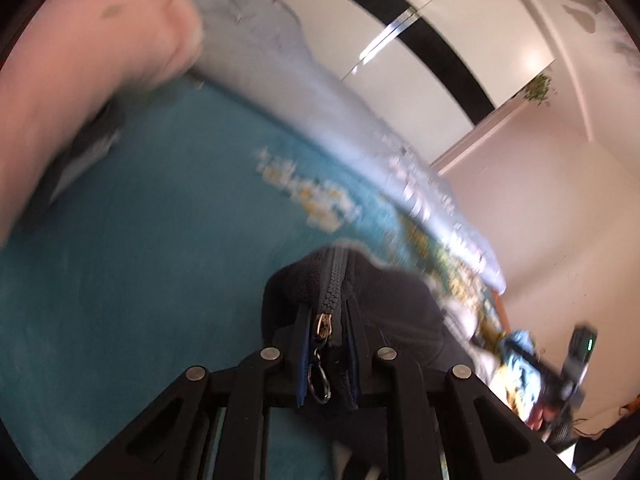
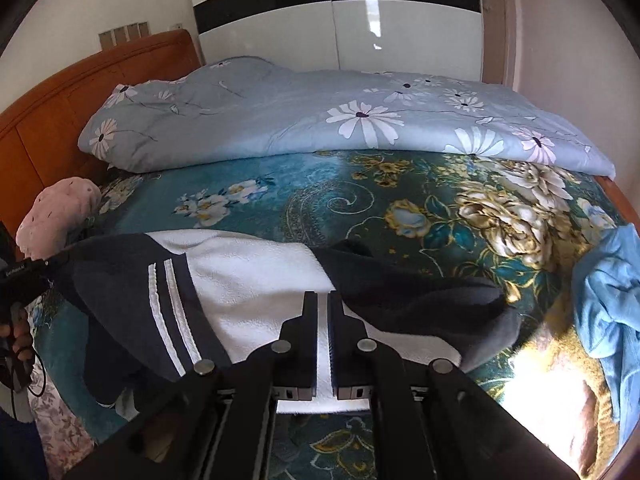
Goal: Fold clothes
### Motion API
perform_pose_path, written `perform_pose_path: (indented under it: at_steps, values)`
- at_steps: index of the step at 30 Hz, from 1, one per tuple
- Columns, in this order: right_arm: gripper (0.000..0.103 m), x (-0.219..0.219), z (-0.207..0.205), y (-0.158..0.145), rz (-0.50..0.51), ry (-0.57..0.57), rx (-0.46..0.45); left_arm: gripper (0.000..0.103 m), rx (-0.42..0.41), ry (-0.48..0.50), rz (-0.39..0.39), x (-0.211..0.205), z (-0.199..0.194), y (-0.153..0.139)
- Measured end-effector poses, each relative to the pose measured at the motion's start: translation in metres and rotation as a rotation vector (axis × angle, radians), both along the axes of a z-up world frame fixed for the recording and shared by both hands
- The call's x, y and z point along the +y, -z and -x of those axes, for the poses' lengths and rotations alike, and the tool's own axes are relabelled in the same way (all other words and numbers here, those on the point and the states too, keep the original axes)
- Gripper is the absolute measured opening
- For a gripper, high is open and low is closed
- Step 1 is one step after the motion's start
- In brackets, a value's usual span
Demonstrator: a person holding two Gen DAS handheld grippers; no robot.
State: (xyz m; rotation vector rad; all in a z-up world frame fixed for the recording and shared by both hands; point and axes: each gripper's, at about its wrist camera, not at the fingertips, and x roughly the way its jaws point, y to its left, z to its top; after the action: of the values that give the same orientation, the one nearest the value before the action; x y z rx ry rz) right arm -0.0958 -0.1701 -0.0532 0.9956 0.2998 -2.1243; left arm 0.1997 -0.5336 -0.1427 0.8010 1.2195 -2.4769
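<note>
The left gripper (image 1: 326,320) pinches the dark jacket (image 2: 248,280) at its zipper (image 1: 325,322). The right gripper (image 2: 323,312) pinches the jacket's white part, above the teal bed cover (image 2: 360,200).

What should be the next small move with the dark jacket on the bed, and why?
Probably carry the left gripper, shut on the zipper edge of the jacket, across the white lining and lay it down. The jacket lies open on the bedspread. The right gripper hovers over the lining, its jaws nearly together and seemingly empty, so it could pin the fabric.
</note>
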Motion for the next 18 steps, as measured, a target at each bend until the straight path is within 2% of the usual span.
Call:
perform_pose_path:
  at_steps: [1,3,5,8,10,14,17,18]
  values:
    - [0.01,-0.01,0.004,0.004,-0.015,-0.021,-0.007,0.017,-0.005,0.005,-0.014,0.003,-0.002,0.007]
    - [0.039,-0.032,0.01,0.012,-0.042,-0.062,-0.018,0.017,-0.012,0.011,-0.038,0.007,-0.005,0.017]
    - [0.048,-0.056,0.012,0.017,-0.068,-0.12,-0.029,0.017,-0.012,0.017,-0.033,0.012,-0.007,0.018]
    - [0.054,-0.093,0.015,0.025,-0.107,-0.206,-0.045,0.017,0.013,0.01,-0.017,0.014,-0.01,0.007]
    - [0.055,-0.112,0.014,0.029,-0.129,-0.255,-0.049,0.017,0.033,0.004,-0.011,0.01,-0.011,-0.001]
    - [0.057,-0.108,0.007,0.03,-0.113,-0.287,-0.047,0.017,0.009,0.01,0.025,0.001,0.003,-0.006]
    - [0.058,-0.093,0.012,0.035,-0.15,-0.255,-0.03,0.021,0.016,-0.003,-0.044,-0.009,0.008,0.002]
    - [0.058,-0.087,0.016,0.037,-0.172,-0.232,-0.017,0.027,0.015,-0.009,-0.07,-0.01,0.008,0.006]
